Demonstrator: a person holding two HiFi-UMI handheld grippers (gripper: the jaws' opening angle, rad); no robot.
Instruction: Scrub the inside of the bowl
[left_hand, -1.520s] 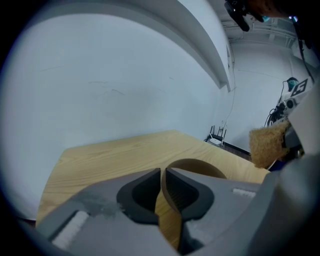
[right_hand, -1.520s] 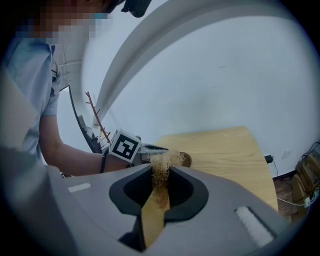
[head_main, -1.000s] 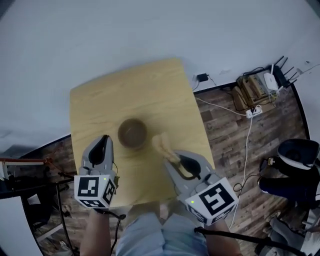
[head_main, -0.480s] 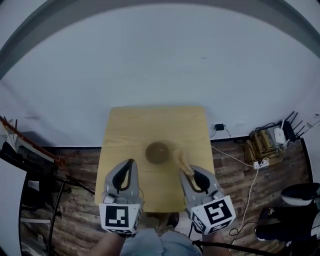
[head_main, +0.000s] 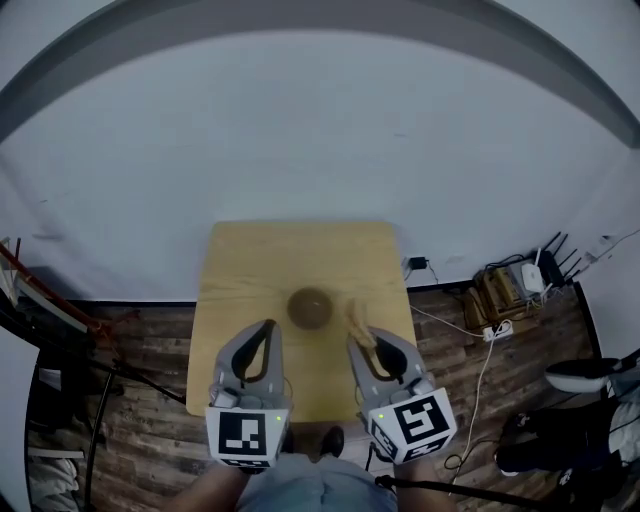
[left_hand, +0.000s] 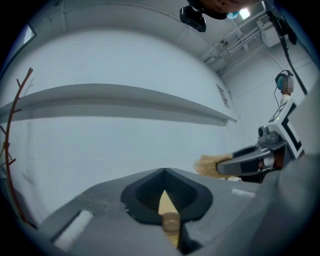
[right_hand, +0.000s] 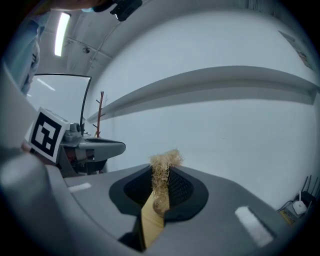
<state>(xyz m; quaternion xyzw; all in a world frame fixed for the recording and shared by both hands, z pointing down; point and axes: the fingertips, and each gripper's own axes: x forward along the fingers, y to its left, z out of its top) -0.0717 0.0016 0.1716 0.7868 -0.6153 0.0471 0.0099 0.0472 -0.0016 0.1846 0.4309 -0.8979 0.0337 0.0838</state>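
Note:
A small brown bowl (head_main: 309, 307) sits near the middle of a light wooden table (head_main: 240, 270), far below me. My right gripper (head_main: 356, 336) is shut on a tan fibrous scrubber (head_main: 356, 318), whose tuft sticks out past the jaws; in the head view it hangs just right of the bowl. The scrubber (right_hand: 162, 172) fills the slit of the right gripper (right_hand: 163, 169) in its own view. My left gripper (head_main: 267, 328) is shut and holds nothing, below and left of the bowl. The bowl (left_hand: 170, 223) shows through the narrow slit of the left gripper (left_hand: 164, 171).
A white wall with a long grey ledge fills most of the gripper views. Dark wooden floor surrounds the table, with cables and a power strip (head_main: 500, 327) at the right and a dark stand (head_main: 60, 330) at the left.
The view has pulled back and turned: the table and bowl look much smaller and squarer on. Both grippers stay raised side by side, and the right one still holds the scrubber.

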